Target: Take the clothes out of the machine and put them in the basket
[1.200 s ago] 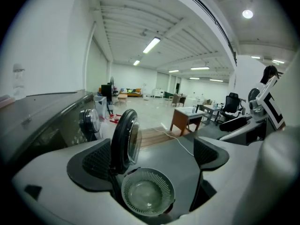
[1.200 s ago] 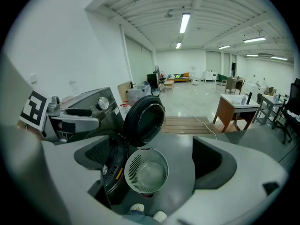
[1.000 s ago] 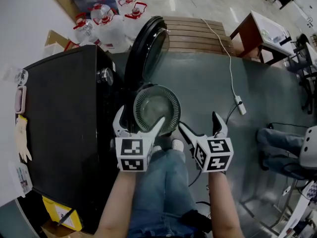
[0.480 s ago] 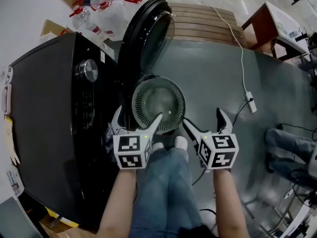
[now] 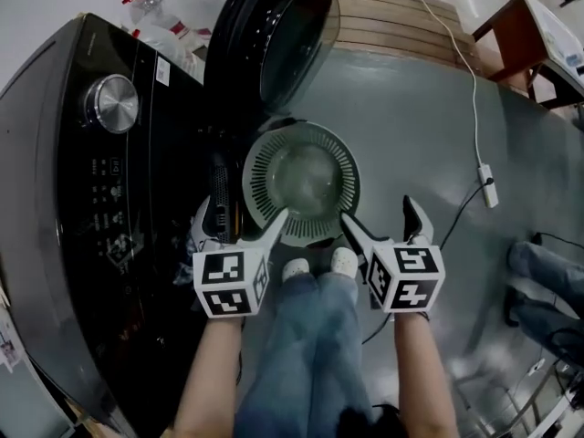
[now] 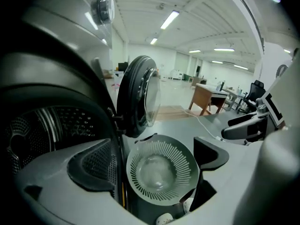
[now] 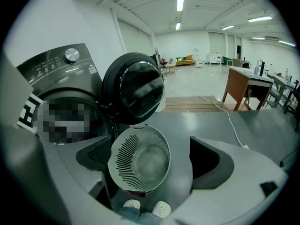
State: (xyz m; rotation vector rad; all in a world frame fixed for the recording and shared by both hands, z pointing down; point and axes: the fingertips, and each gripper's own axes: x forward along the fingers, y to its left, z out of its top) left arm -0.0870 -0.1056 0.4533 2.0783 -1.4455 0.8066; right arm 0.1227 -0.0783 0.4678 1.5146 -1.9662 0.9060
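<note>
Left gripper [image 5: 242,215] has edged toward the machine [image 5: 82,217], its door [image 5: 274,35] open. Right gripper [image 5: 377,213] is near the basket [image 5: 263,158]. Both jaws are wide and empty.

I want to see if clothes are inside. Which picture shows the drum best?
The left gripper view: the drum and its holed wall show through the open front. The head view looks down on the washer, so the drum is nearly hidden. The right gripper view has a blur patch over it.

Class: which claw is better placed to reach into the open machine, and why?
Probably the left claw: open, empty, beside the drum opening; the right claw is across the basket from it.
</note>
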